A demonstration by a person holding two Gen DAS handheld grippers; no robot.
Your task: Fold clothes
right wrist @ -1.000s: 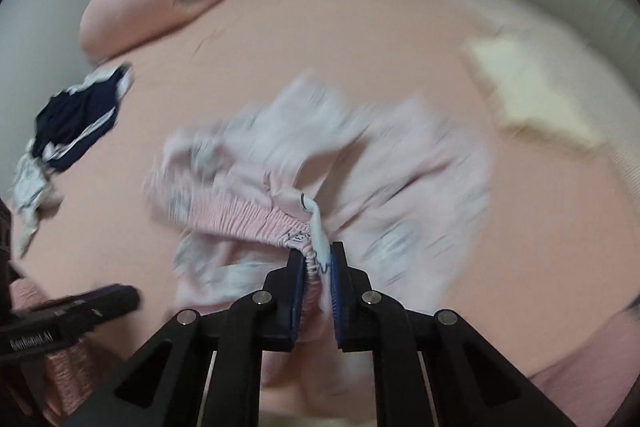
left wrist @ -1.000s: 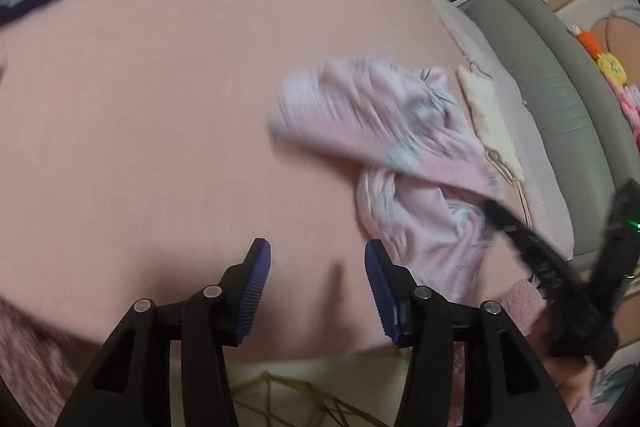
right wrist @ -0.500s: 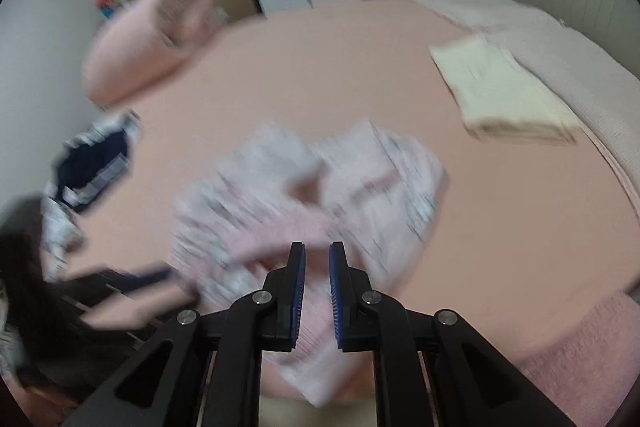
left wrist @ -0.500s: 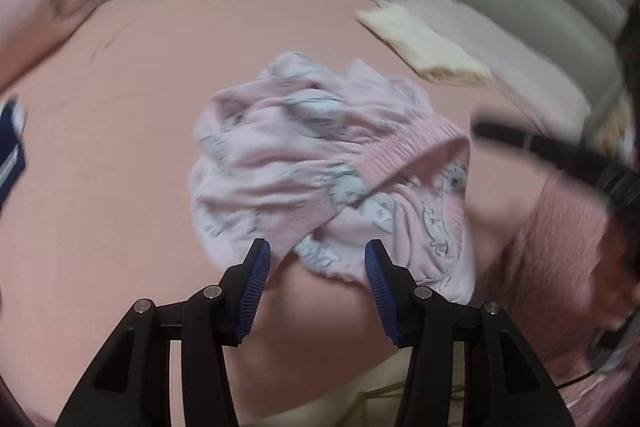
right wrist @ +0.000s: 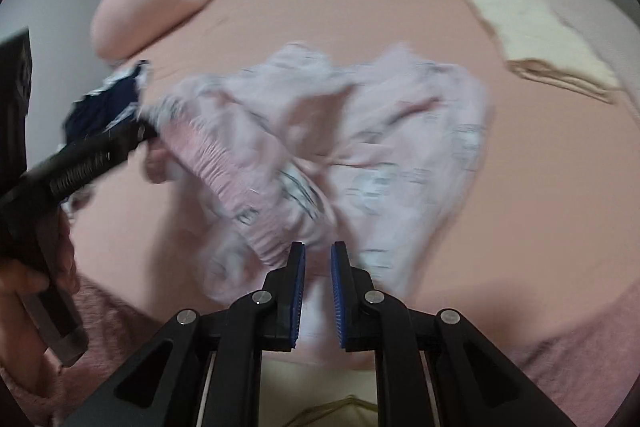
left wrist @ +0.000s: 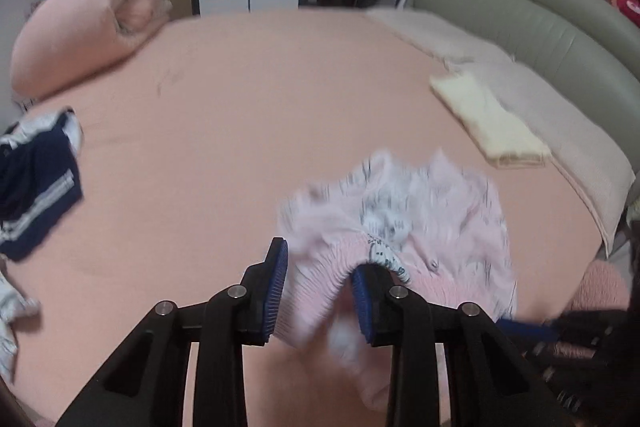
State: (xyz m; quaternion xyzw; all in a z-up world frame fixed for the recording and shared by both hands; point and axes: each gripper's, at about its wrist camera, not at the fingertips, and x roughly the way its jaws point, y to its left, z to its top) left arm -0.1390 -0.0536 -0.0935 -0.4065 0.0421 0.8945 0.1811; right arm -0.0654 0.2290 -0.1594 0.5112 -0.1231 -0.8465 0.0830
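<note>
Your left gripper (left wrist: 320, 287) now straddles the pale pink printed garment's (right wrist: 360, 147) ribbed waistband, jaws wide; your right gripper (right wrist: 318, 287) narrow, seemingly empty; bare pink bedsheet (left wrist: 220, 147) ahead.

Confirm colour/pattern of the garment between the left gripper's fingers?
Pale pink garment with a grey-and-white print and a ribbed pink waistband; clearest in the right wrist view, though motion-blurred.

Blur and cut-off edges

The pink printed garment (left wrist: 420, 211) is smeared by motion, its print unreadable, and whether the left gripper (left wrist: 320, 287) pinches the waistband cannot be told. The navy garment (left wrist: 36, 183) runs off the left wrist view's edge. The right gripper (right wrist: 318, 291) hides the cloth behind it.
</note>
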